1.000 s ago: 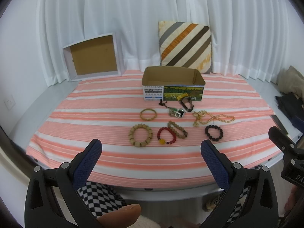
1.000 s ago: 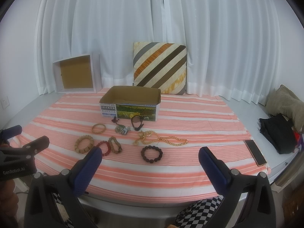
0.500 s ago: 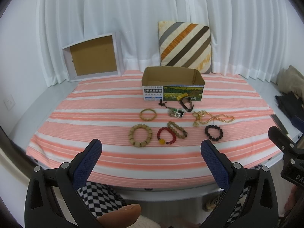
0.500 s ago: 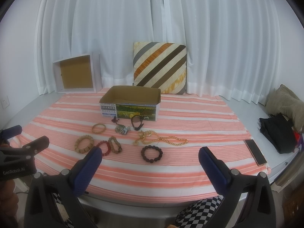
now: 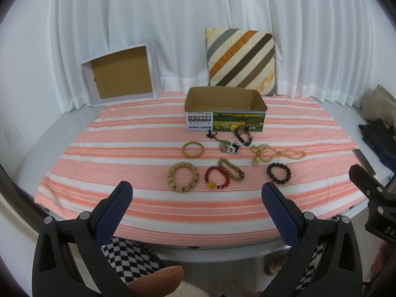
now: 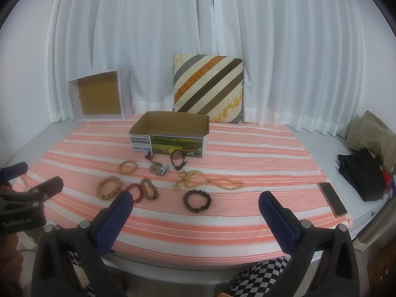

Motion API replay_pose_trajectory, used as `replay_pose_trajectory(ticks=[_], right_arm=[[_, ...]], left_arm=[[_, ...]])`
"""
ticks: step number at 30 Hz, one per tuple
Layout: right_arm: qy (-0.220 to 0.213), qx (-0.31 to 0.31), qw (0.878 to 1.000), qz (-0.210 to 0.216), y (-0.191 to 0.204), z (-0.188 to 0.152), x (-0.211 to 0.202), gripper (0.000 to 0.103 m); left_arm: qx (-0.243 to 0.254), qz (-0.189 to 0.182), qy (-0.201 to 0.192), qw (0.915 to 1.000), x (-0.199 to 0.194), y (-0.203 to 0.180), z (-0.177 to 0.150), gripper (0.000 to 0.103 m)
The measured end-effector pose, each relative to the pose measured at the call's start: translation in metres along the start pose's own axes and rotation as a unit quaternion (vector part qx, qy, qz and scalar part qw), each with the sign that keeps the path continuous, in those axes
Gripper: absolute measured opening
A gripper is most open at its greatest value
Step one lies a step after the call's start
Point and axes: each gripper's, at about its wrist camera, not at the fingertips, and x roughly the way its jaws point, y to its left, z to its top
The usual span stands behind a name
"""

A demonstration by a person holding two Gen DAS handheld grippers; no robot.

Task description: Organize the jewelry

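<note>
Holding both tools back off the near edge of the striped cloth (image 5: pixel 138 133), I have nothing in either one: the left hand-held gripper (image 5: pixel 196 194) stands wide, and the right hand-held gripper (image 6: pixel 195 204) is spread just as wide, both short of the jewelry.

All the pieces lie loose on the cloth, between its near edge and the open cardboard box (image 5: pixel 225 110) that sits toward the far edge in front of the striped cushion (image 5: pixel 241 60). Nearest me are the chunky wooden bead bracelet (image 5: pixel 183 177), the red bead bracelet (image 5: pixel 217 178) touching a tan bead bracelet (image 5: pixel 231 169), and, well to their right, the dark bead bracelet (image 6: pixel 197 200). Behind them are the gold bangle (image 5: pixel 193 149), a small tangle of charms (image 5: pixel 229 147), the golden bead necklace (image 6: pixel 209 182) trailing toward the right edge, and a dark strap watch (image 6: pixel 177 159) just in front of the box wall. From what I can see of the inside, the box looks empty.

So I judge the sorting has not begun; this is the approach to a first pick. The dark bead bracelet lies nearest my right tool and clear of its neighbours, so it seems the easy start: reach forward, lower the fingers across one side of the ring, and close on the beads without snagging the cloth. The necklace will likely dangle and need a higher lift over the box wall.
</note>
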Motion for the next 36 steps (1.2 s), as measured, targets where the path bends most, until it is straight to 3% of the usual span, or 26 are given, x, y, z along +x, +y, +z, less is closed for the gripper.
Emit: replay_pose_trajectory(ticks=[22, 36], right_arm=[[0.006, 0.005, 1.0, 0.0, -0.008, -0.003, 0.011, 0.103], [-0.001, 0.016, 1.0, -0.007, -0.019, -0.013, 0.049, 0.103]], left_arm=[[-0.023, 0.007, 0.005, 0.9997, 0.011, 0.013, 0.003, 0.103], [-0.037, 0.004, 0.007, 0.9993, 0.059, 0.039, 0.0, 0.103]])
